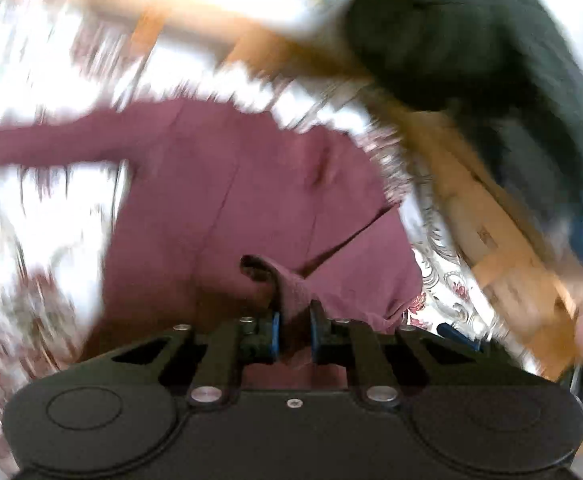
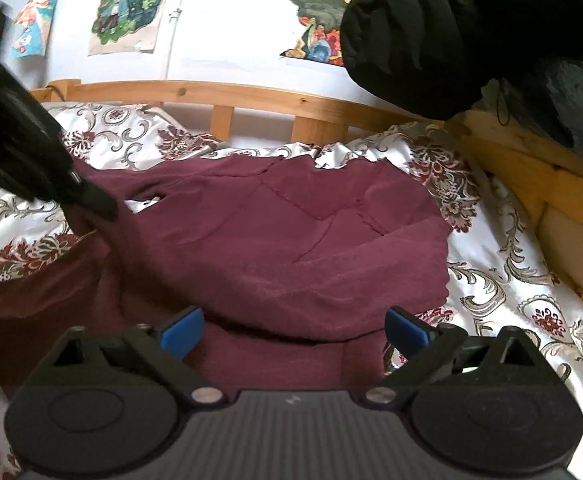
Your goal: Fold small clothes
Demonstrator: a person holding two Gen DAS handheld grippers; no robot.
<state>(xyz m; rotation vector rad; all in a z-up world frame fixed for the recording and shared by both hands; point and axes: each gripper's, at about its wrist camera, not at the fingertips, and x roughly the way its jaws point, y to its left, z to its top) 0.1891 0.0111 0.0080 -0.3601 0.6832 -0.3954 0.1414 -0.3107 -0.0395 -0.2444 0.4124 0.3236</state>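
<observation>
left wrist view: left gripper (image 1: 294, 326) clamped on a pinched ridge of the maroon knit garment (image 1: 227, 200), which spreads ahead of it. right wrist view: right gripper (image 2: 294, 330) wide apart, empty, garment just ahead and under. risk: thin pinch slips, fold skews.

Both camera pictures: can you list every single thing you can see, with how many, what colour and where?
garment: one, maroon, spread on the bed.
bedspread: one, white with dark red flowers, under the garment.
bed frame: one, light wood, behind and right of the bed.
posters: three, colourful cartoons, on the white wall.
black bundle: one, black, top right.
left tool: one, black with blue pads, shut on a garment fold.
right tool: one, black with blue pads, open above the garment's near edge.
</observation>
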